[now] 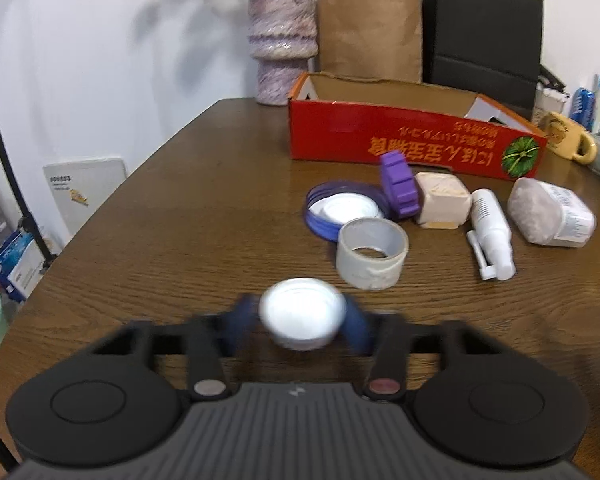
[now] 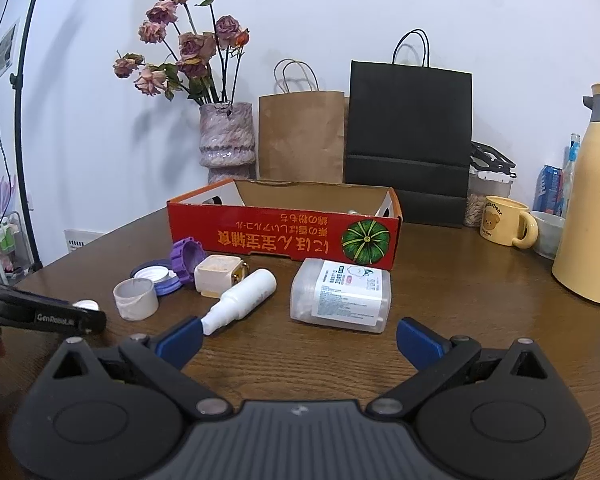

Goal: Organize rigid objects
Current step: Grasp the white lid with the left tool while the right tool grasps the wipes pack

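Observation:
My left gripper [image 1: 302,322] is shut on a small white round cap [image 1: 301,312], held just above the wooden table; it also shows in the right wrist view [image 2: 85,305]. My right gripper [image 2: 298,338] is open and empty, near a clear plastic box [image 2: 341,296] and a white spray bottle [image 2: 240,300]. A grey tape roll [image 1: 372,253], a purple-rimmed lid [image 1: 342,209], a purple cap [image 1: 399,189] and a beige cube [image 1: 442,199] lie in front of the open red cardboard box [image 1: 412,142].
A vase of dried roses [image 2: 226,142], a brown paper bag [image 2: 302,138] and a black bag [image 2: 410,140] stand behind the box. A yellow mug [image 2: 506,221] and a cream thermos [image 2: 592,200] stand at the right.

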Motion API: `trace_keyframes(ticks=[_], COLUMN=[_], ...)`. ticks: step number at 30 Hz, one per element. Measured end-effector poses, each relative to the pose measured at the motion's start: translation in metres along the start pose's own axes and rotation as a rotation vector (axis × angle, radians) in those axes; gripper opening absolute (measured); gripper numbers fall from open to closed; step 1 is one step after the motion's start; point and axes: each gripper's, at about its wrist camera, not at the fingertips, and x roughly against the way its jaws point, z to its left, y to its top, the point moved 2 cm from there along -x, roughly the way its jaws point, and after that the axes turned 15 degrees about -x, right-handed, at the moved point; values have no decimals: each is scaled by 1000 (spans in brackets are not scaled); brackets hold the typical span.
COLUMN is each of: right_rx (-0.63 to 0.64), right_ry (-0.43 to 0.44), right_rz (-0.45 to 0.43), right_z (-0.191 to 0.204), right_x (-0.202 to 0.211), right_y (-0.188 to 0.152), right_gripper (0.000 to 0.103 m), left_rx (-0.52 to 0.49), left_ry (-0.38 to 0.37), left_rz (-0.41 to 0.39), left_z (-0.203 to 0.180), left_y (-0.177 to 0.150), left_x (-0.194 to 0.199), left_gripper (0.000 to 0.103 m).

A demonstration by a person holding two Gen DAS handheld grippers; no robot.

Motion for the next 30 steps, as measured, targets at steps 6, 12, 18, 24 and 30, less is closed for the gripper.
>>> trace_keyframes(ticks=[6, 12, 18, 24, 30], right_rx=[-1, -3, -2, 0, 2], right_ry=[-3, -5, -20, -52, -71], right_rz=[1, -1, -4, -3, 18], right_z=[0, 0, 2, 3, 4], right_x=[-3, -4, -8, -20, -41], right_y=[-2, 1, 7, 18, 32], right_gripper=[103, 103, 103, 103, 103], left_rx=[-6, -15, -22, -23, -26], left_ry=[8, 47, 63, 86, 100], left_rz=[-38, -86, -126, -148, -170], left_z=[-1, 0, 1, 2, 3], left_y=[2, 12, 29, 44, 59], left_x=[7, 20, 29, 30, 29], left_gripper=[41, 41, 41, 41, 41])
